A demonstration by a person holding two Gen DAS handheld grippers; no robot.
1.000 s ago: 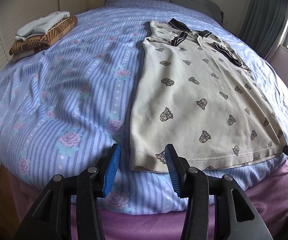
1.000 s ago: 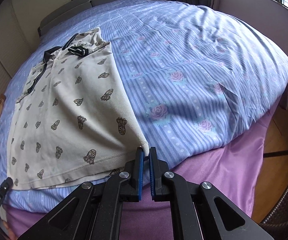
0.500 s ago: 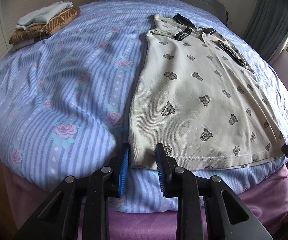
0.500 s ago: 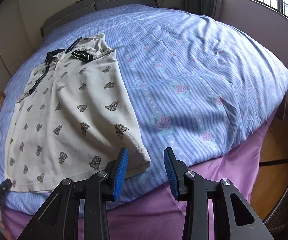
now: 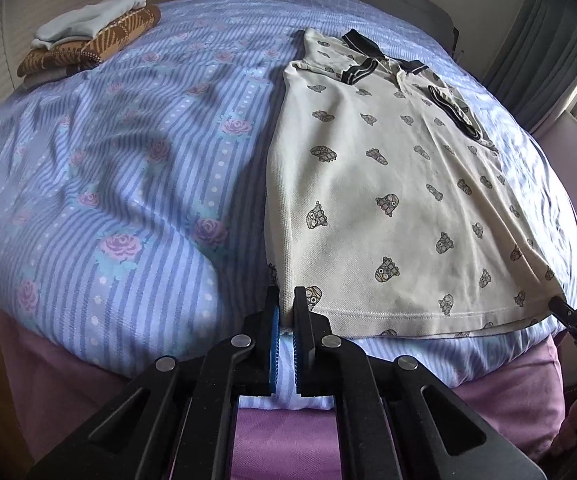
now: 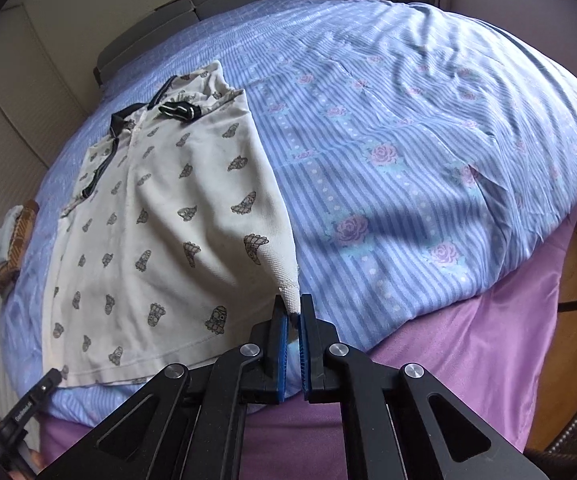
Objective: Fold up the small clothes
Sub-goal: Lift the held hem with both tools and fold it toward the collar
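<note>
A cream polo shirt (image 5: 388, 184) with small dark prints and a dark collar lies flat on the bed, sleeves folded in, hem toward me; it also shows in the right wrist view (image 6: 160, 216). My left gripper (image 5: 286, 308) is shut on the shirt's bottom left hem corner. My right gripper (image 6: 293, 307) is shut on the bottom right hem corner, which is lifted slightly. The right gripper's tip shows at the right edge of the left wrist view (image 5: 576, 320).
The bed has a blue striped floral cover (image 5: 128, 184) over a purple sheet (image 6: 468, 340). A stack of folded clothes (image 5: 88, 46) lies at the far left of the bed. A grey headboard (image 6: 208, 4) is behind, curtains and a window to the right.
My left gripper moved in and closed on the left hem corner. My right gripper, shut a second ago and open half a second ago, has closed again on the right hem corner.
</note>
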